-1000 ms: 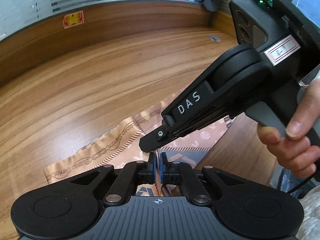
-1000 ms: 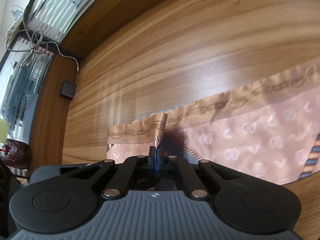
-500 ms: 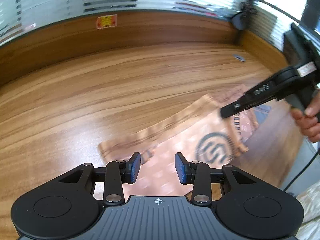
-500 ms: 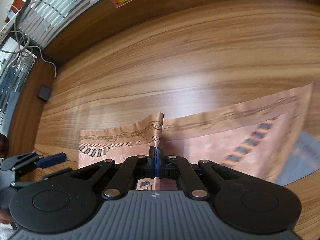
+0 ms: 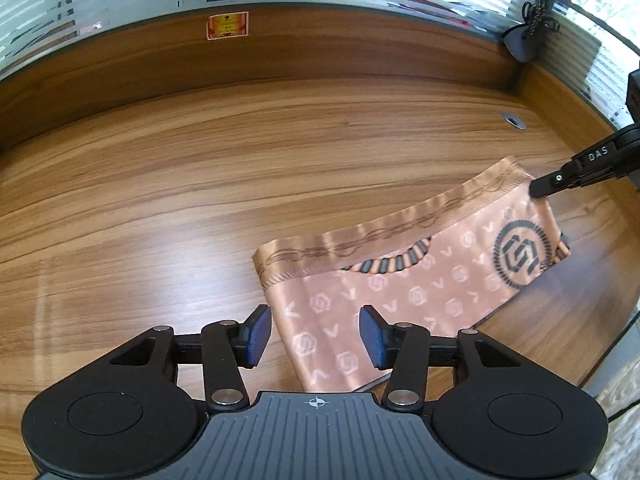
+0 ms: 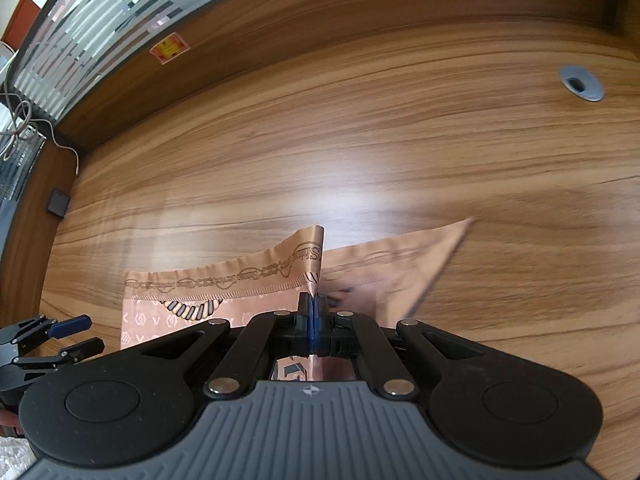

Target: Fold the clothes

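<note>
A copper-pink satin scarf [image 5: 404, 280] with a chain border and a round black emblem lies folded on the wooden table [image 5: 200, 184]. My left gripper [image 5: 314, 335] is open just above the scarf's near left part, nothing between its blue pads. My right gripper [image 6: 313, 309] is shut on the scarf [image 6: 256, 280], pinching a bordered corner that stands up above the table. In the left wrist view the right gripper [image 5: 538, 190] shows as a black finger on the scarf's far right corner. The right wrist view shows the open left gripper [image 6: 74, 334] at the lower left.
A raised wooden back panel [image 5: 320, 52] with a small red sticker [image 5: 228, 26] borders the table, striped glass above it. A grey cable grommet [image 6: 581, 83] sits in the tabletop at far right. A small black box [image 6: 58, 201] and a white cable [image 6: 60, 146] lie at the left.
My left gripper let go of the scarf, opened and drew back to the left. The right gripper carried its corner away to the right, stretching the folded scarf out.
</note>
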The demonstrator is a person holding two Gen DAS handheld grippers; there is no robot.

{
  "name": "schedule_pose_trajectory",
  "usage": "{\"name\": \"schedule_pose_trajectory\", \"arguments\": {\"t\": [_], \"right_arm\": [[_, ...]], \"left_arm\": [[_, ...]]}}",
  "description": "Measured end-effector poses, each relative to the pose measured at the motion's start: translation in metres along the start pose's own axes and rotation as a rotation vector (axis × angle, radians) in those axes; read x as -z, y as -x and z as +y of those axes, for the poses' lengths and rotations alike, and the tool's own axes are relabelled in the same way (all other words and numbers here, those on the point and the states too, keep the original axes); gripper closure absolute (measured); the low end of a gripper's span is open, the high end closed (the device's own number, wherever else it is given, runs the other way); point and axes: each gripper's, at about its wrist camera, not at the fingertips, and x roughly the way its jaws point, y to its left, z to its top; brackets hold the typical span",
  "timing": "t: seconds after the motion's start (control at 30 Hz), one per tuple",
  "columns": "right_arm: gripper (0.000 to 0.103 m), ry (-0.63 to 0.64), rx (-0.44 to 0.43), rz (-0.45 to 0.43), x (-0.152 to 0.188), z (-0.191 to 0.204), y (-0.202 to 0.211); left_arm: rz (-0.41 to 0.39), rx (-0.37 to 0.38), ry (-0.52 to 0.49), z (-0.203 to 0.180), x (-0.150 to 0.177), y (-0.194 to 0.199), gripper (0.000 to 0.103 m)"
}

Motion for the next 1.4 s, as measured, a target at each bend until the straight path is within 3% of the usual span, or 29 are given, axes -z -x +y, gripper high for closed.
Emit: {"name": "schedule_pose_trajectory", "arguments": {"t": [0.43, 0.87, 1.0, 1.07, 1.4], "right_arm": [[0.103, 0.001, 0.027, 0.007, -0.012, -0.068, 0.023], [0.103, 0.013, 0.108, 0.008, -0.016, -0.098, 0.017], [0.097, 0.028, 0.165, -0.005, -0.014, -0.095, 0.015], [0.080, 0.042, 0.168, -0.011, -0.009, -0.083, 0.016], [0.080, 0.111, 0.182, -0.042, 0.017, -0.027, 0.019]], "left_arm": [[-0.003, -0.035, 0.032, -0.043, -0.004, -0.010, 0.045], [0.033, -0.062, 0.064, -0.054, 0.002, -0.021, 0.044], [0.043, -0.067, 0.072, -0.054, 0.006, -0.024, 0.044], [0.045, -0.067, 0.074, -0.053, 0.008, -0.024, 0.044], [0.043, -0.057, 0.043, -0.034, 0.014, -0.015, 0.043]]}}
